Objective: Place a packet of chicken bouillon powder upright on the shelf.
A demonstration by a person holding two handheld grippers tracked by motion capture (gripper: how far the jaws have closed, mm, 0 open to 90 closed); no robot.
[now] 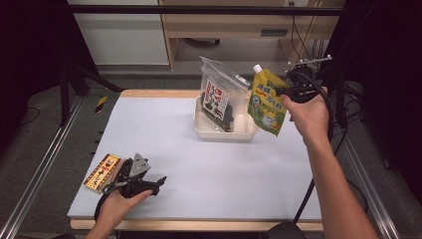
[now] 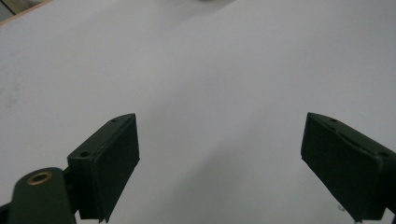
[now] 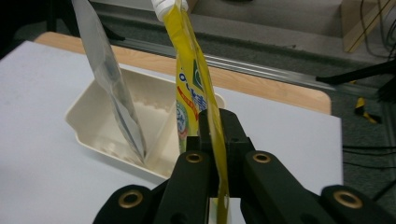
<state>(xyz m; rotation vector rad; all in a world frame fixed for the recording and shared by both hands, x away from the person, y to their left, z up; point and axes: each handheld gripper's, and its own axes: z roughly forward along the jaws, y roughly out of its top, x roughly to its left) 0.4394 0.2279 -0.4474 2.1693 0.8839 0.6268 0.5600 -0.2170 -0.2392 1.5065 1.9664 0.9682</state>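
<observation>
Two grippers work here: the right gripper (image 1: 287, 91) has its fingers clamped on the yellow pouch (image 1: 266, 102), lifted just right of the white tray (image 1: 219, 132) at the far surface (image 1: 224, 169). The left gripper (image 1: 154, 181), fingers wide apart and holding nothing, sits near left.

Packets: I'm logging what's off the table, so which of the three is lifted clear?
The yellow spouted pouch, clamped in the right gripper. The clear zip bag stands in the white tray; the flat packet lies on the table.
</observation>
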